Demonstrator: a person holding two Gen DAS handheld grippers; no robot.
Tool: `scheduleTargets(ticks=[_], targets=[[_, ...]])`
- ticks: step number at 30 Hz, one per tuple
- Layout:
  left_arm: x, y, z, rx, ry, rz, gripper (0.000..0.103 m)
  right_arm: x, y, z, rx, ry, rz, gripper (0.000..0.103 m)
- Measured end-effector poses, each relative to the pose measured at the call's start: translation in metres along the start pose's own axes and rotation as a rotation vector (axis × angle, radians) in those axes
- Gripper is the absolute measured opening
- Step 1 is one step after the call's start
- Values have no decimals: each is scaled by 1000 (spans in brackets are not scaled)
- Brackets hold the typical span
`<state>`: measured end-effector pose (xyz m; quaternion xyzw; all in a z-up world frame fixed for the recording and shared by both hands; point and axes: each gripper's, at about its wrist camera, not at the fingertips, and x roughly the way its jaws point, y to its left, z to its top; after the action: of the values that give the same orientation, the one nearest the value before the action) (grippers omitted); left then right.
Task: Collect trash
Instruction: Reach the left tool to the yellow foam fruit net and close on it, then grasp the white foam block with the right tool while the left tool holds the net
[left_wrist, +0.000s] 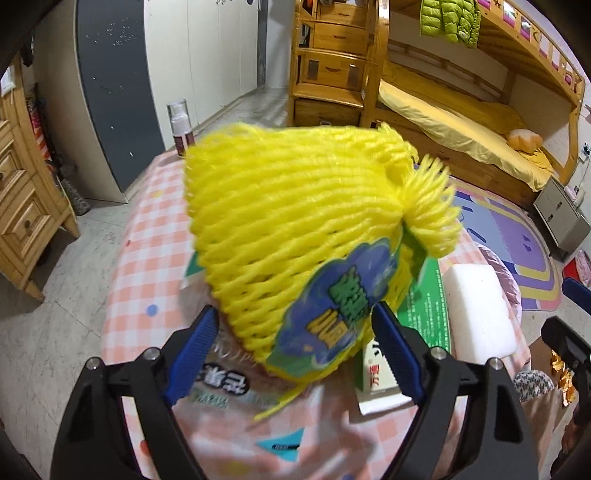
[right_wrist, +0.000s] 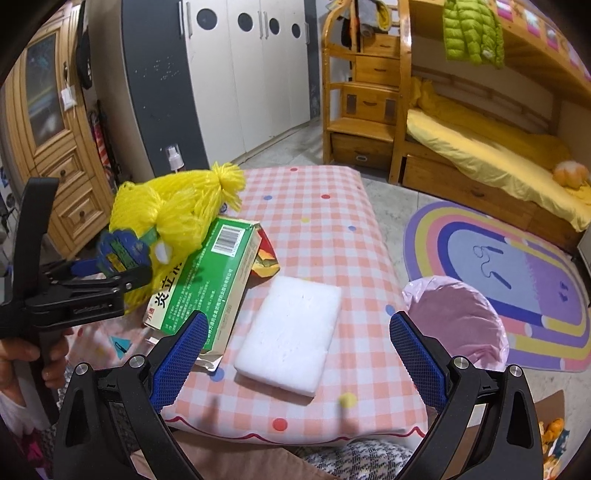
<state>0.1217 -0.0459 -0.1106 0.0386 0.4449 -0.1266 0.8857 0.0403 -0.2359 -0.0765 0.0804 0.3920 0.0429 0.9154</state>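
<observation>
A yellow mesh fruit net (left_wrist: 295, 221) with a blue label fills the left wrist view. My left gripper (left_wrist: 295, 336) is wide apart there with the net's label end between its fingers. In the right wrist view that gripper (right_wrist: 110, 273) looks pinched on the label of the net (right_wrist: 173, 221), which hangs lifted over a green box (right_wrist: 210, 280). My right gripper (right_wrist: 295, 354) is open and empty, low over a white foam block (right_wrist: 291, 332) on the pink checked table (right_wrist: 325, 229).
A pink-lined trash bin (right_wrist: 458, 321) stands right of the table. A colourful wrapper (right_wrist: 264, 262) lies beside the green box. A spray bottle (left_wrist: 181, 125) stands at the table's far end. A plastic packet (left_wrist: 221, 387) lies under the left gripper. Bunk bed and rug are beyond.
</observation>
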Motion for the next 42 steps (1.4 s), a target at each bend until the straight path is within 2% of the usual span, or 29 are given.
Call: scheduleTargets(ticks=[3,8,11,13,16,20,24,26,28,29,31,33,37,38,39,40,42], targets=[[3,0,1,-8,-7,-23,68,2,0,-2,-7,8,5,97],[-9,-1,3,-17,-56,-34,36,0,0,-5,-9,7,4,97],[-23,0,11,-13,-106,-35,22,-3,0,-5,-7,-3,1,97],[-33,-1,19,-9,-136,-41,17,-6,-1,-5,-8,-15,-4,97],[-51,-7,28,14,-182,-28,15,-6,-2,-7,-4,-16,-30,97],[-75,-19,24,33,-221,5,15,0,-1,-16,8,4,-48,92],[-81,-21,8,28,-223,43,15,12,7,-23,1,34,-12,92],[-81,-17,0,20,-214,55,15,24,13,-26,-5,58,-21,91],[-81,-14,-3,14,-206,53,15,35,19,-28,-17,84,-45,77],[-80,-12,-5,11,-201,54,15,39,20,-28,-16,93,-55,74],[-80,-8,-6,7,-195,57,15,46,21,-29,-11,109,-57,76],[-79,-7,-6,6,-198,61,15,50,23,-31,-15,109,-65,87],[-81,-3,-11,2,-206,60,15,55,22,-35,-9,138,-85,87],[-81,-3,-10,4,-209,62,15,55,21,-36,2,147,-80,85],[-81,-3,-13,6,-210,64,15,54,20,-37,13,147,-78,75],[-81,-2,-14,7,-212,65,15,52,19,-38,22,146,-82,70],[-80,-4,-14,9,-210,66,15,51,18,-39,28,143,-78,68]])
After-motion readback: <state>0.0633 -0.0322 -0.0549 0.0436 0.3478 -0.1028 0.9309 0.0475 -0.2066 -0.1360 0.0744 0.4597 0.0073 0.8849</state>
